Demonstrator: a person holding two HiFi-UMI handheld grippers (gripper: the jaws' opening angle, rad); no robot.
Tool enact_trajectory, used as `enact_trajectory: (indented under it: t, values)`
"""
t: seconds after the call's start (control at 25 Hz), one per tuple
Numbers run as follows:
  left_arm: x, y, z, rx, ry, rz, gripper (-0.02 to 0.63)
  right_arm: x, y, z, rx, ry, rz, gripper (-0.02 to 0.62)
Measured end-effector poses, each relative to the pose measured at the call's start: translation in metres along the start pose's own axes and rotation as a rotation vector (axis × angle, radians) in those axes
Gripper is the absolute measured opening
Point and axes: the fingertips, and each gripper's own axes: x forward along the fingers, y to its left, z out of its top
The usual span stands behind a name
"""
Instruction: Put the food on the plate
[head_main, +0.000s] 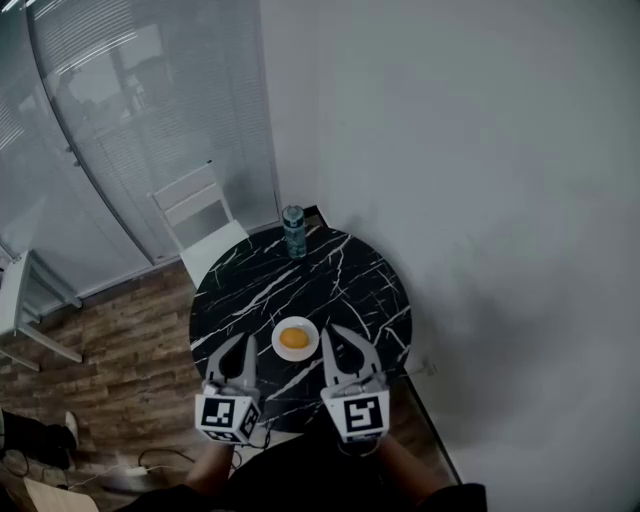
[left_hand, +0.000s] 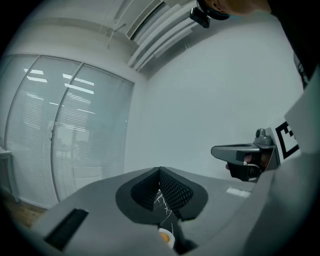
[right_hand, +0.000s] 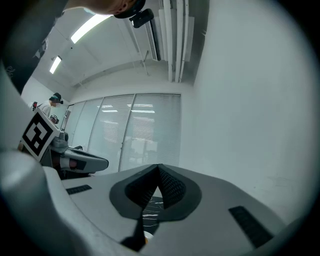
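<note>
The orange food (head_main: 294, 339) is seen lying on the white plate (head_main: 280, 327), which is set near the near edge of the round black marbled table (head_main: 345, 275). The plate is flanked by the left tool (head_main: 245, 341) and the right tool (head_main: 331, 332), each held with its jaws closed tip to tip. A can (head_main: 293, 231) is stood at the far edge, with a white chair (head_main: 200, 225) just beyond it.

Looks along the left gripper (left_hand: 160, 172), shut tip to tip with nothing clamped. Shows, through the slit under the tips, a black veined table (left_hand: 163, 206) and, lower still, a white plate (left_hand: 170, 232) with orange food (left_hand: 163, 237) on it. Has the right gripper (left_hand: 220, 151) off to the right, well apart. Faces a white wall (left_hand: 210, 100) ahead, with blinds (left_hand: 65, 135) to the left.
</note>
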Motion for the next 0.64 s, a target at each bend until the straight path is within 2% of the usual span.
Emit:
enact_trajectory:
  t: [0.64]
  values:
    - [0.026, -0.012, -0.013, -0.012, 0.04, -0.027, 0.0, 0.006, -0.019, -0.016, -0.001, 0.02, -0.008, -0.005]
